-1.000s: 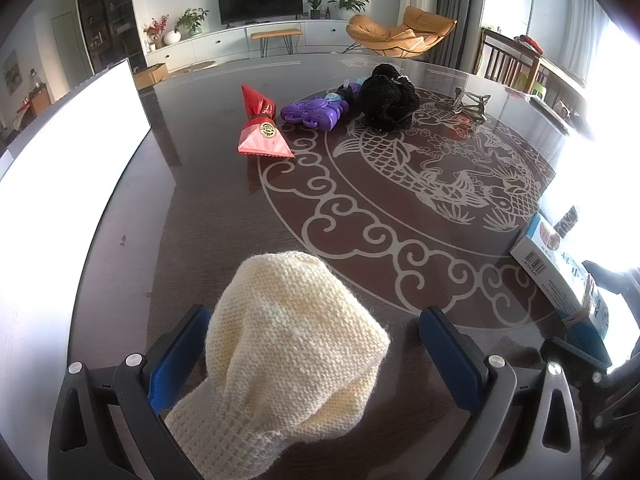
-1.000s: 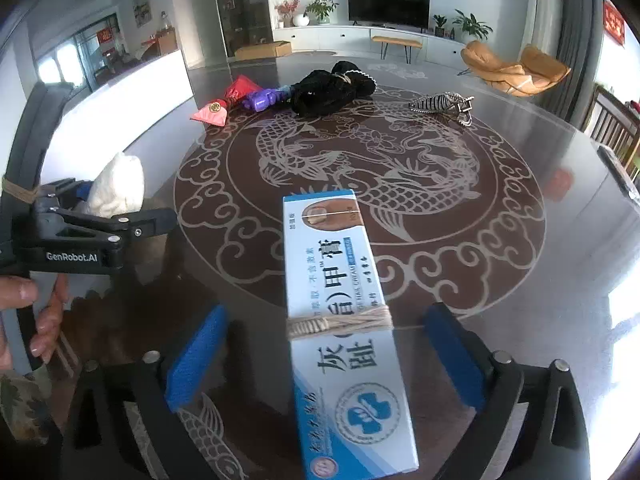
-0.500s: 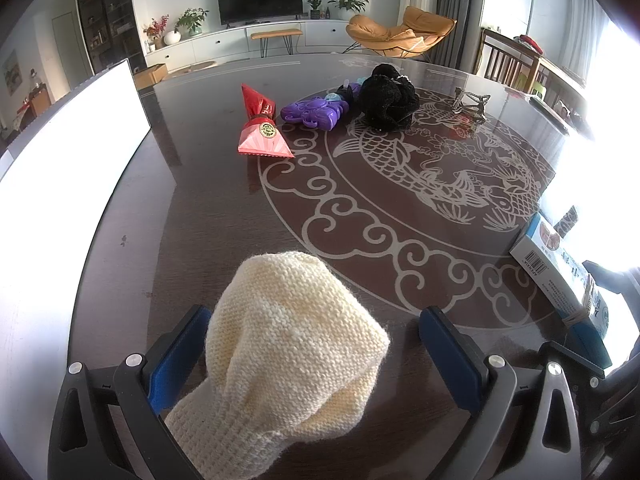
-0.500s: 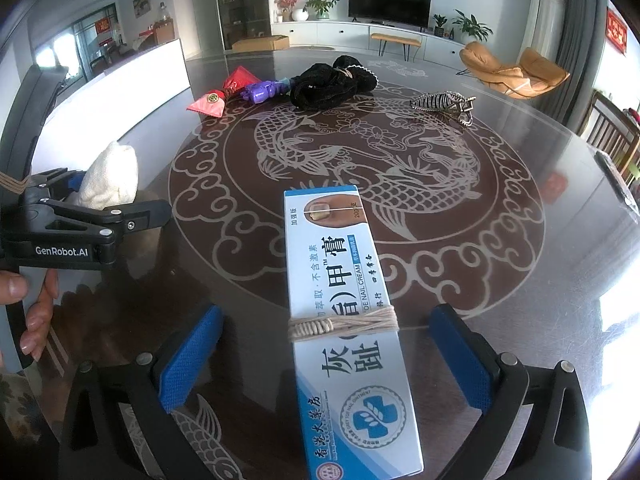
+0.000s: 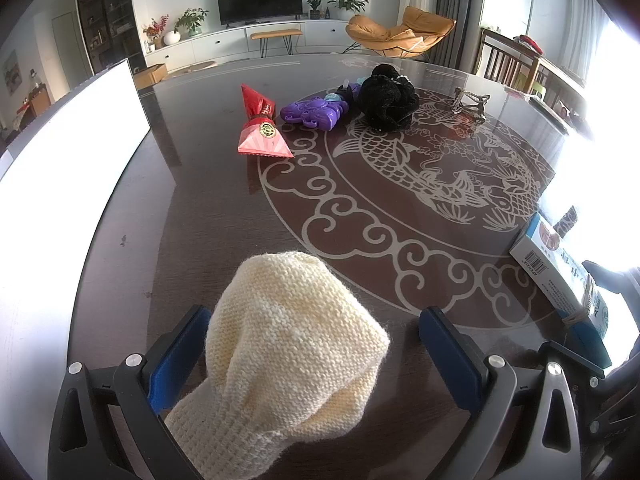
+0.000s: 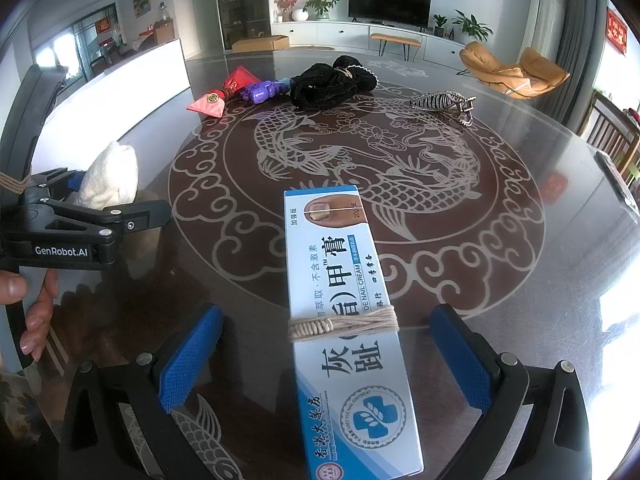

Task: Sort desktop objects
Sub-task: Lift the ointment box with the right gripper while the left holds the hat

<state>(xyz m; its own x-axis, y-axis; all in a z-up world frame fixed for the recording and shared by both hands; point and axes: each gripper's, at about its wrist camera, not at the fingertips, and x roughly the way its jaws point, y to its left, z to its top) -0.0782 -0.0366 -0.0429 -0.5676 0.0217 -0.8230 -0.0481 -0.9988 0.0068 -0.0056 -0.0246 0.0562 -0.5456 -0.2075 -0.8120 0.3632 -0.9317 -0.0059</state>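
Where table [image 5: 224, 216] lies bare beyond cream knit [image 5: 292, 344], wide-open left hand-held gripper [image 5: 316, 344].

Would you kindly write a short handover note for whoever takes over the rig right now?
Left tongs: open around the cream knitted item, not clamped.
Right tongs: open around the nail cream box, not clamped.
Far side of the table: red packet, purple toy, black scrunchie, metal hair clip.
Done: no sorted groups evident.
Left: grasp both, then sort everything.
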